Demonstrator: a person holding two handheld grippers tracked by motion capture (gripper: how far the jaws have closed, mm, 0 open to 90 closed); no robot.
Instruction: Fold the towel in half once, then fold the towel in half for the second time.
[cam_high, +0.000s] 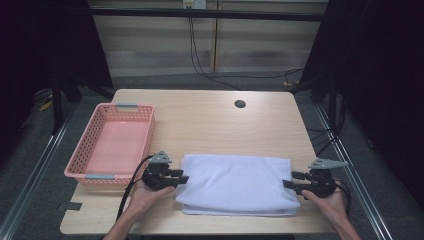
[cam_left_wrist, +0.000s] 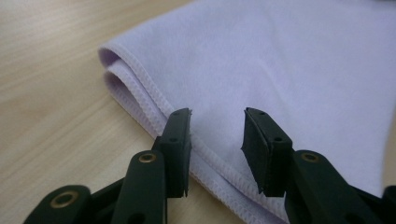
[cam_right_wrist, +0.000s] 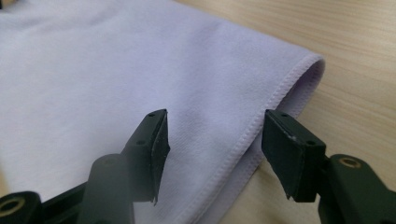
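Both tongs spread, left tongs (cam_left_wrist: 217, 135), right tongs (cam_right_wrist: 215, 140), over folded pale-lilac towel (cam_high: 235, 182), stitched hems.

You are in a lab: black curtains (cam_high: 385, 75) flank your table (cam_high: 210, 120), rails (cam_high: 35, 175) line the floor, and cables (cam_high: 200, 55) hang beyond your claws.

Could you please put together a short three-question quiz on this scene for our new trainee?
1. True or false: the folded white towel lies inside the pink basket.
2. Which gripper is nearer the basket: A, the left gripper, or B, the right gripper?
3. Fill in: both grippers' jaws stand ____ at the towel's ends.

Key:
1. False; it lies on the table, right of the basket.
2. A.
3. Open; neither clamps the cloth.
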